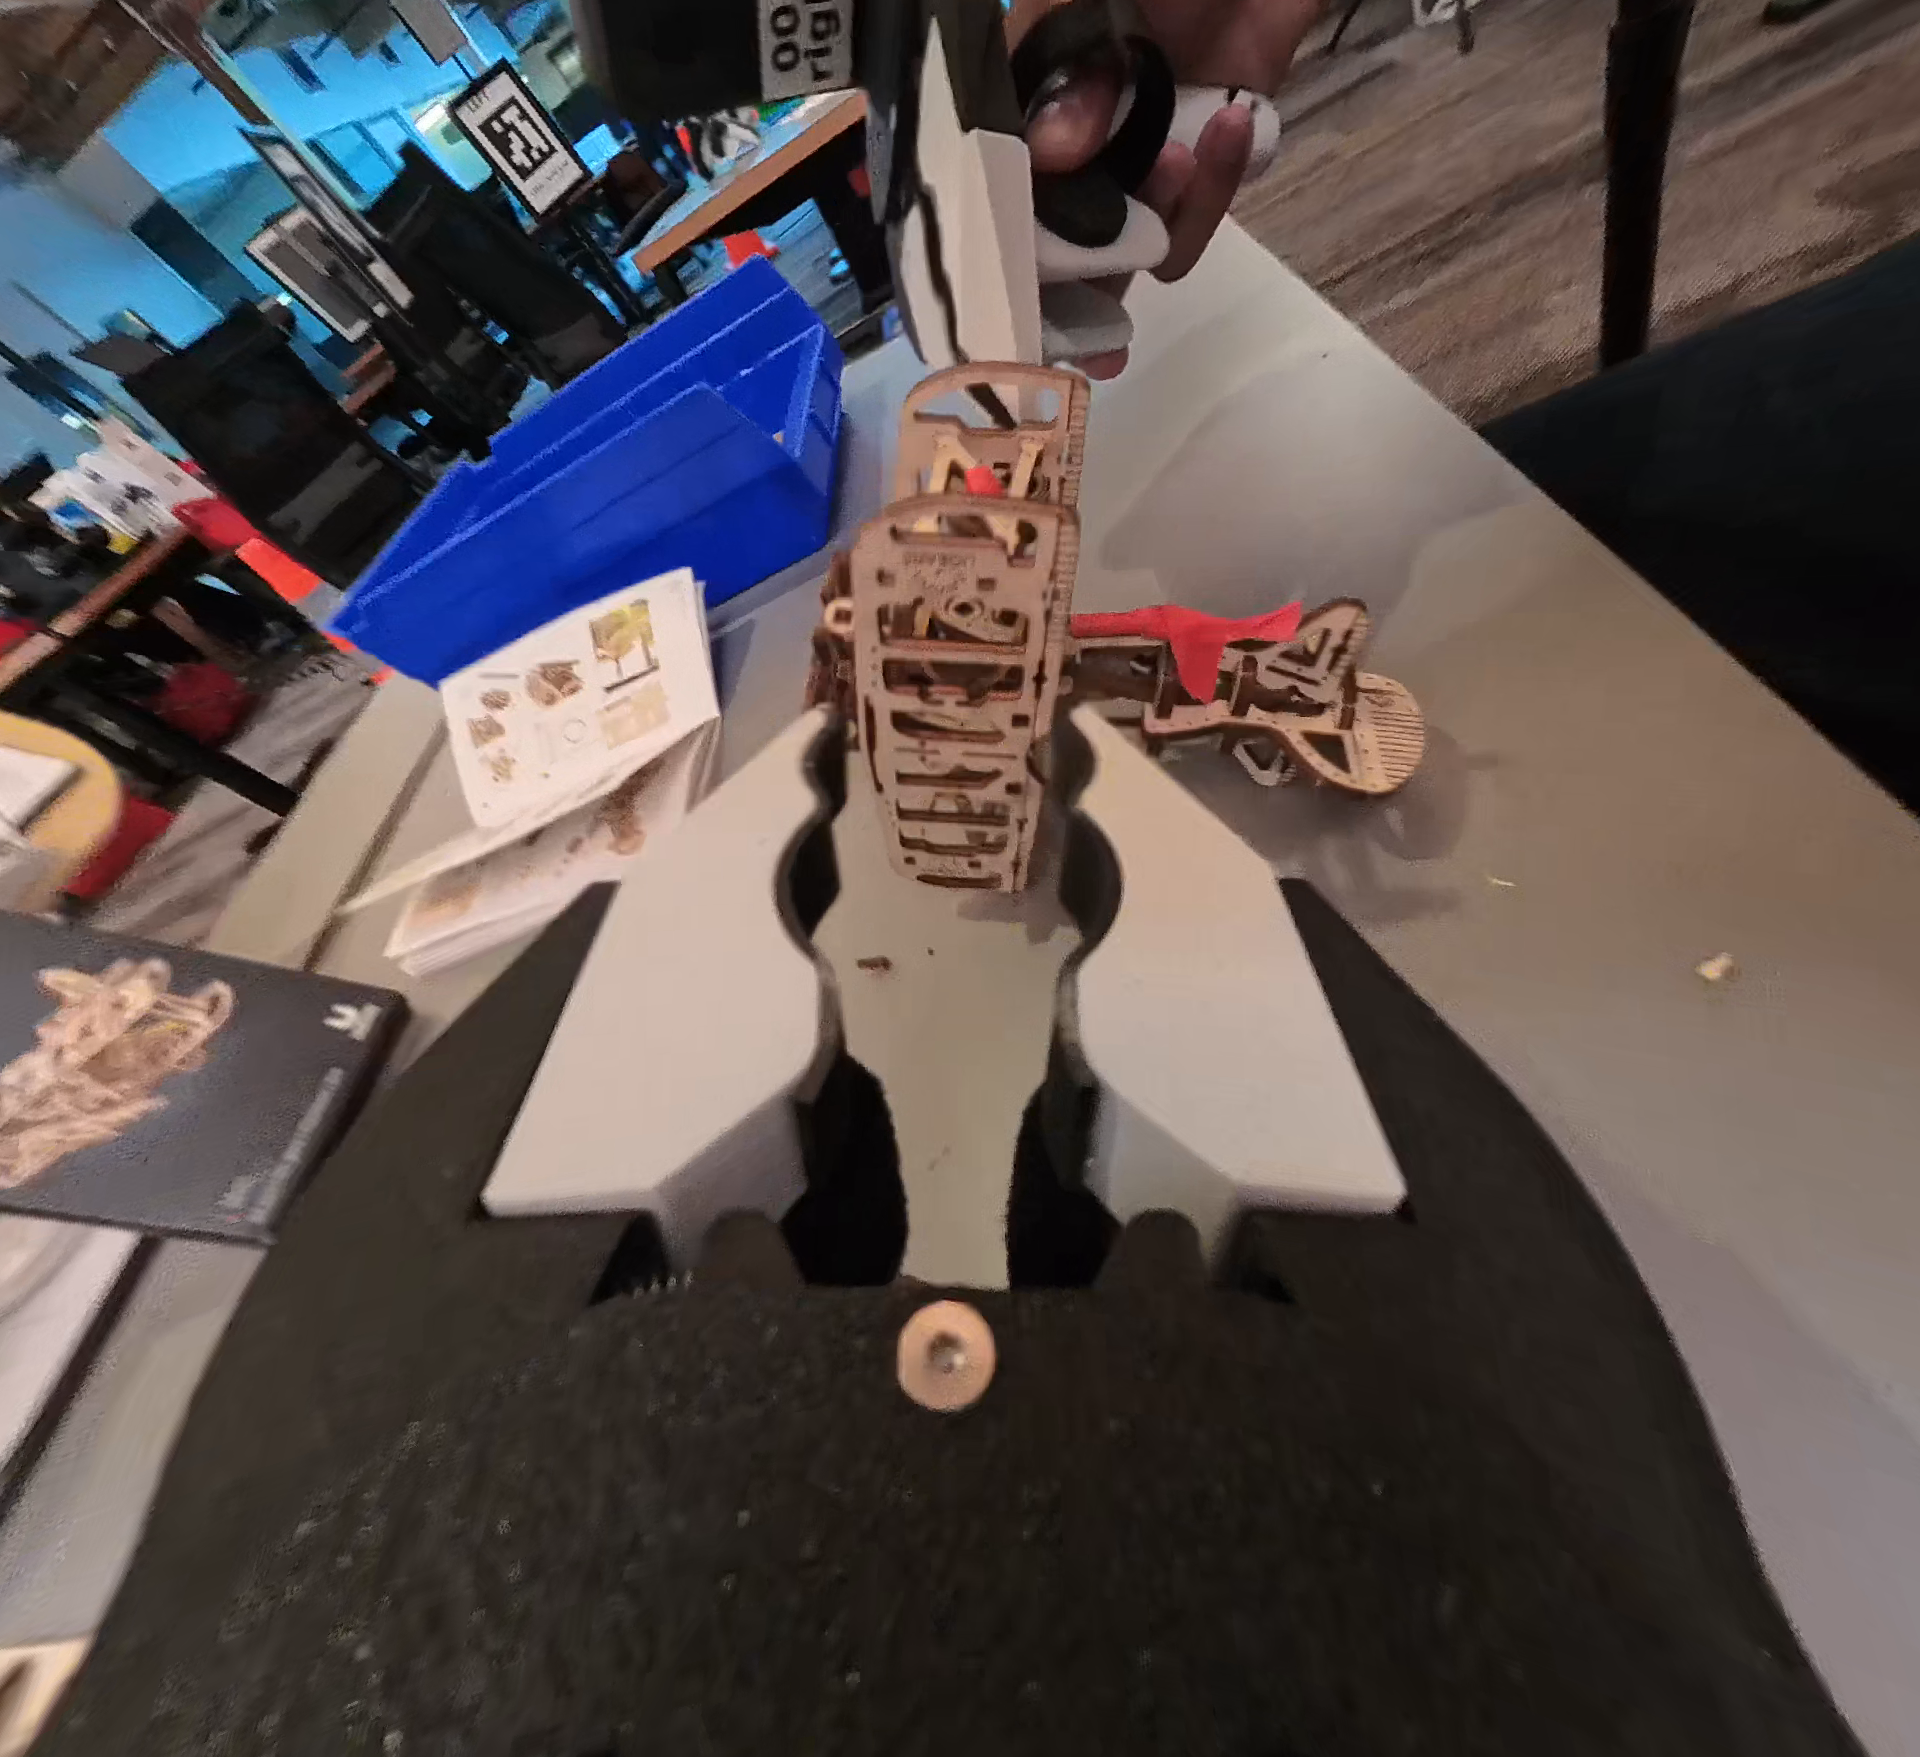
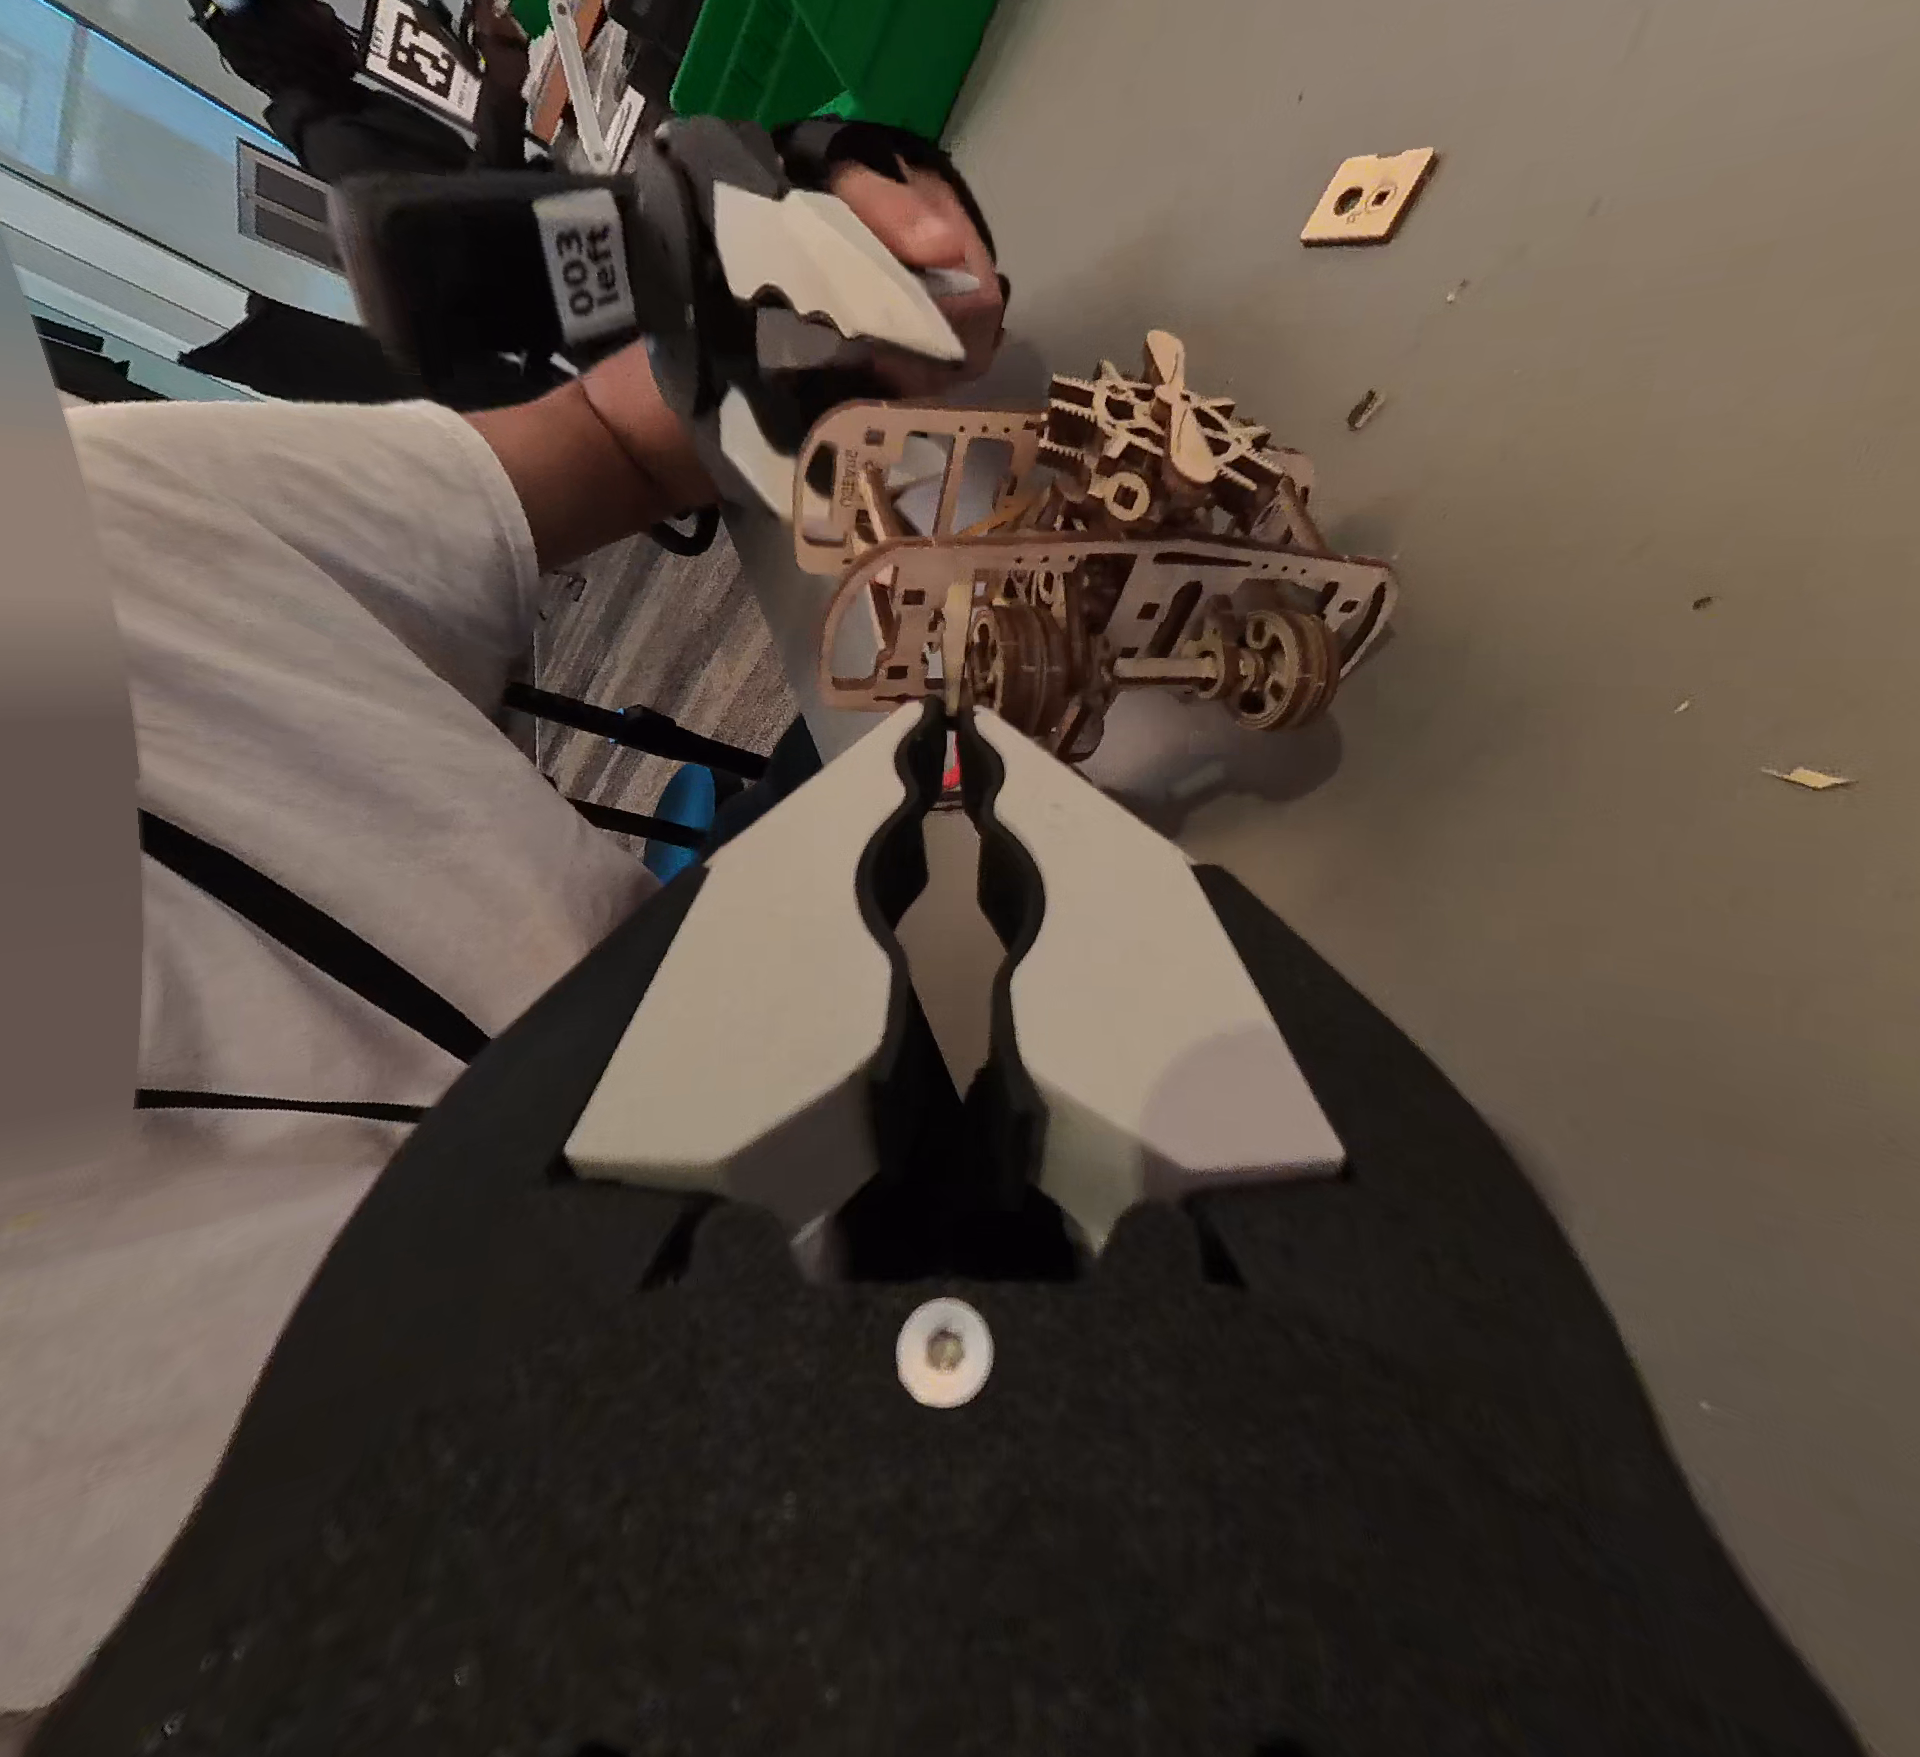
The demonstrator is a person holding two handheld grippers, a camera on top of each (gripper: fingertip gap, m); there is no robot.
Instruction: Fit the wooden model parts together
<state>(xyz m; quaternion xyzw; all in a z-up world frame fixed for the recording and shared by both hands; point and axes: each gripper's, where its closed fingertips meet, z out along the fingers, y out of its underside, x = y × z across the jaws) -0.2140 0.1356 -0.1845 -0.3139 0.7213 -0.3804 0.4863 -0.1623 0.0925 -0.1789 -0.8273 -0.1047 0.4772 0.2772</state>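
Here, my left hand-held gripper [image 1: 948, 777] has its grey fingers spread apart on either side of the tan laser-cut wooden biplane model [image 1: 971, 668], whose wing stands on edge between the tips; I cannot tell whether they touch it. My right hand-held gripper [image 2: 948, 720] is nearly closed, its tips pinched on a thin pale wooden strip [image 2: 954, 642] at the model's wing edge, at twelve o'clock from the fingers. The model rests on the grey worktop [image 1: 1558, 1032], its tail with red tape [image 1: 1210, 642] pointing to three o'clock in the left wrist view. At ten o'clock from the model lie a white illustrated instruction booklet [image 1: 582, 699] and a blue plastic bin [image 1: 623, 502]. A small square wooden offcut [image 2: 1366, 195] sits at one o'clock in the right wrist view.
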